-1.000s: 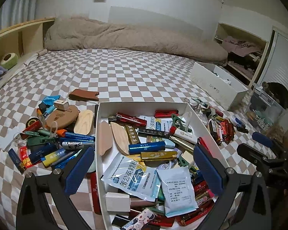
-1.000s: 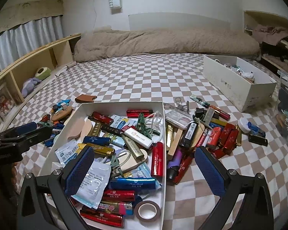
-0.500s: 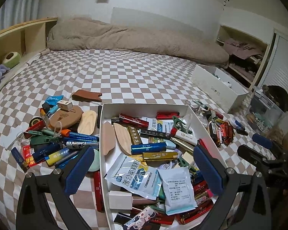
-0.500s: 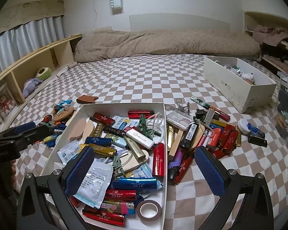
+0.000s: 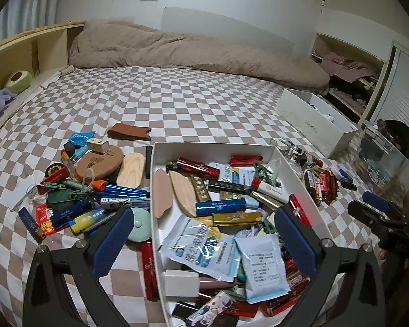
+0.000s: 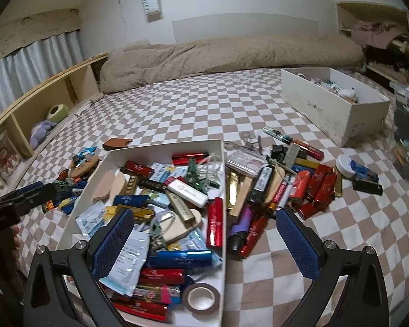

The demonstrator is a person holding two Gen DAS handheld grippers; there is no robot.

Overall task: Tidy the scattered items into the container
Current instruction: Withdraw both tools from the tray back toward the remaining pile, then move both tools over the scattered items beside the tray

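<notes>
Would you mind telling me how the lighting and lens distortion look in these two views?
Left wrist view: dim indoor light, dark rounded fisheye corners, the white box bulging outward, glare on the plastic packet. Right wrist view: equally dim, the checked bedcover curving toward the edges, bright highlights on the red tube.

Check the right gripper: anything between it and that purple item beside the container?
Nothing visible. The right gripper is open above the container's right wall, and the purple item lies uncovered just outside it, atop the pile.
</notes>
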